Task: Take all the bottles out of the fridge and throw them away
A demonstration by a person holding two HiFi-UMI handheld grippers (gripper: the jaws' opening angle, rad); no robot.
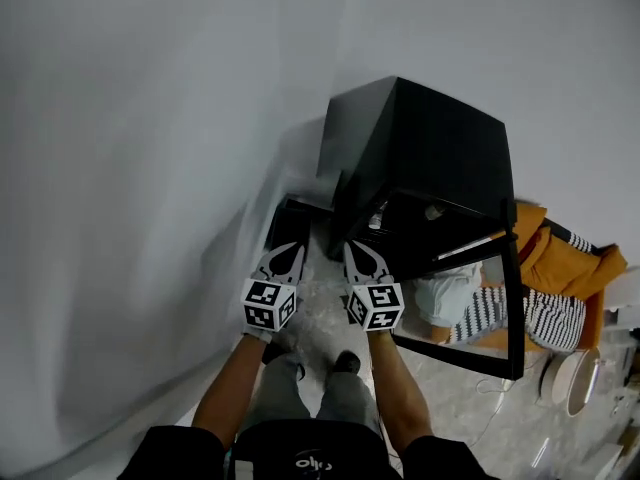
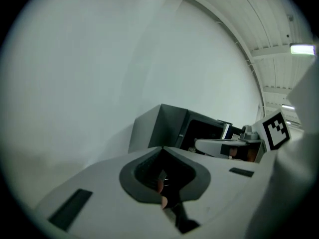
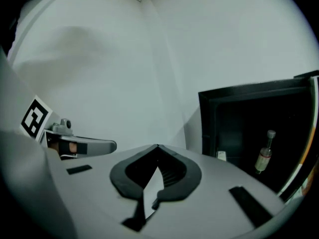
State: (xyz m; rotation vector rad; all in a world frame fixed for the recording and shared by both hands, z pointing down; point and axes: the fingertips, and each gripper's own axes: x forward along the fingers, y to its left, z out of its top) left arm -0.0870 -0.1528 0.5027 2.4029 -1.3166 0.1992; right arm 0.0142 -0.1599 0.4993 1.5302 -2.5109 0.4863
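Logged one bottle [image 3: 264, 152] inside the fridge [image 3: 249, 118], toward the right of the dark interior and set back from the open front. Standing upright: long axis vertical, neck and cap pointing up, base down; whether on a shelf or on the compartment floor, cannot tell. Slim pale body narrowing to a thin neck, pale cap on top, reddish label band round the middle; contents not readable. Recorded the fridge as a black box backed against the white wall [image 1: 150, 168], with its door [image 1: 512, 298] swung wide to the fridge's right side and the opening turned toward the person. Open floor [image 1: 450, 398] directly in front of the fridge. Right of the fridge, beyond the door edge, an orange bundle [image 1: 560, 258] with striped cloth [image 1: 520, 313] crowding that side; left of the fridge, plain wall. Found both claws side by side in front of the fridge opening, apart from it and touching nothing. Jaws of the left gripper [image 2: 162, 147] closed tip to tip, nothing clamped between the pads. Jaws of the right gripper [image 3: 157, 146] closed the same way, empty, with the bottle well beyond the tips and to their right.
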